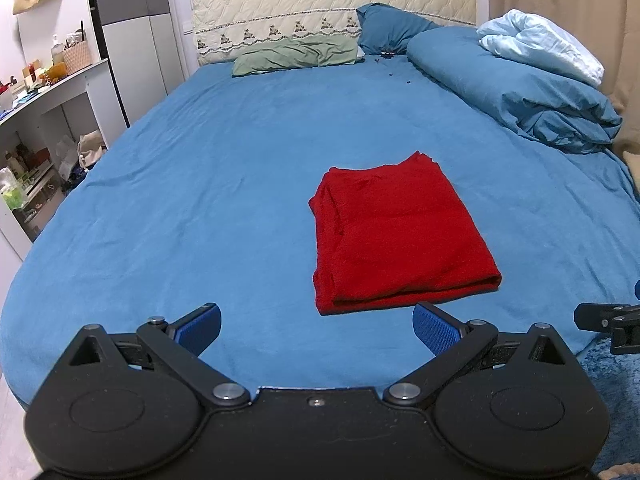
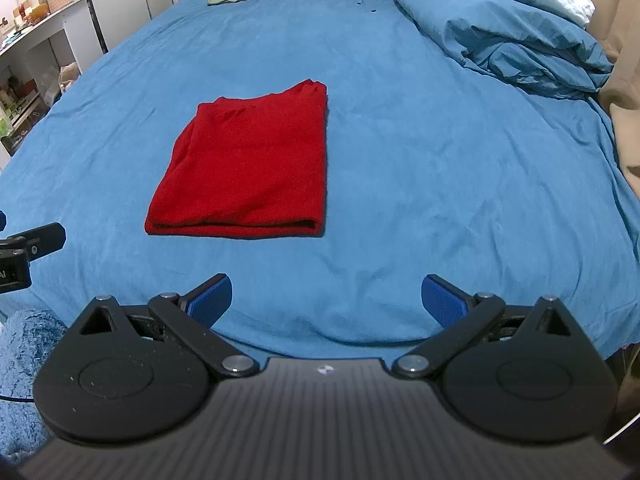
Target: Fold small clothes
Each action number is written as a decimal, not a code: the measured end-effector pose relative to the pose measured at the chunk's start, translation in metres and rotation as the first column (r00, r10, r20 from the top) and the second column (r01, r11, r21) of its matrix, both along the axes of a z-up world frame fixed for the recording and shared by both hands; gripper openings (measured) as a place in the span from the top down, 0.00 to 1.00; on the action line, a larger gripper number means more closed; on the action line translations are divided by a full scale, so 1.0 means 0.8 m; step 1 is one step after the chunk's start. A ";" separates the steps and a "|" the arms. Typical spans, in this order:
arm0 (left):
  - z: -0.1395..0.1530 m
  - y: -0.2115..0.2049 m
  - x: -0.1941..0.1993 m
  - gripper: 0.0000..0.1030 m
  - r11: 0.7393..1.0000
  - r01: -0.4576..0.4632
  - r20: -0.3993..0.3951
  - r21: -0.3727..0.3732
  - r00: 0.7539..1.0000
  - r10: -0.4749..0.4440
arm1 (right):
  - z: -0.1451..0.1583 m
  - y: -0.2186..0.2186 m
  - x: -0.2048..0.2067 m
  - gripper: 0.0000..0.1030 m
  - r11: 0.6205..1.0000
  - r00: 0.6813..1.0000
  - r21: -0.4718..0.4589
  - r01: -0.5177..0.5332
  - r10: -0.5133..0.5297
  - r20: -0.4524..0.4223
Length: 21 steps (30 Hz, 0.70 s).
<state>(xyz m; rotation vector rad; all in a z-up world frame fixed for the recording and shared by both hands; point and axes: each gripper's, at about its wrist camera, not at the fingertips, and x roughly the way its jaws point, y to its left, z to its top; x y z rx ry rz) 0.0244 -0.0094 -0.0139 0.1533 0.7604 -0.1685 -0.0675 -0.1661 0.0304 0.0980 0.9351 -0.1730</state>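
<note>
A red garment [image 1: 396, 236] lies folded into a neat rectangle on the blue bed sheet [image 1: 200, 200], its folded edge toward me. It also shows in the right wrist view [image 2: 252, 168], ahead and to the left. My left gripper [image 1: 316, 326] is open and empty, held back over the near edge of the bed, with the garment just ahead and to its right. My right gripper [image 2: 326, 300] is open and empty, also near the bed's front edge, apart from the garment. Part of the right gripper shows at the left wrist view's right edge [image 1: 608, 320].
A rumpled blue duvet [image 1: 520, 92] with a pale blue cloth [image 1: 540, 44] on top lies at the far right. Green [image 1: 296, 56] and blue pillows [image 1: 388, 28] rest against the headboard. White shelves [image 1: 44, 120] with clutter stand to the left. A blue fluffy rug [image 2: 20, 360] lies below the bed edge.
</note>
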 end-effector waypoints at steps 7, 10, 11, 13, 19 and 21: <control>0.001 0.001 0.000 0.00 1.000 -0.002 0.004 -0.003 1.000 0.002 | -0.001 0.001 -0.001 0.00 1.000 1.000 -0.002 0.007 -0.007 0.000; 0.001 0.002 0.000 0.00 1.000 -0.001 0.005 -0.004 1.000 0.002 | -0.001 0.003 -0.002 0.00 1.000 1.000 -0.003 0.008 -0.008 0.000; 0.001 0.002 0.000 0.00 1.000 -0.001 0.005 -0.004 1.000 0.001 | -0.001 0.003 -0.002 0.00 1.000 1.000 -0.004 0.008 -0.008 0.000; 0.001 0.002 0.000 0.00 1.000 0.002 0.006 -0.002 1.000 -0.002 | -0.001 0.004 -0.002 0.00 1.000 1.000 -0.009 0.007 -0.007 0.002; 0.003 0.001 0.000 0.00 1.000 0.000 0.009 -0.014 1.000 0.000 | 0.001 0.007 -0.002 0.00 1.000 1.000 -0.021 0.010 -0.010 0.006; 0.003 0.001 0.000 0.00 1.000 0.001 0.012 -0.012 1.000 0.000 | 0.001 0.007 -0.001 0.00 1.000 1.000 -0.021 0.010 -0.009 0.006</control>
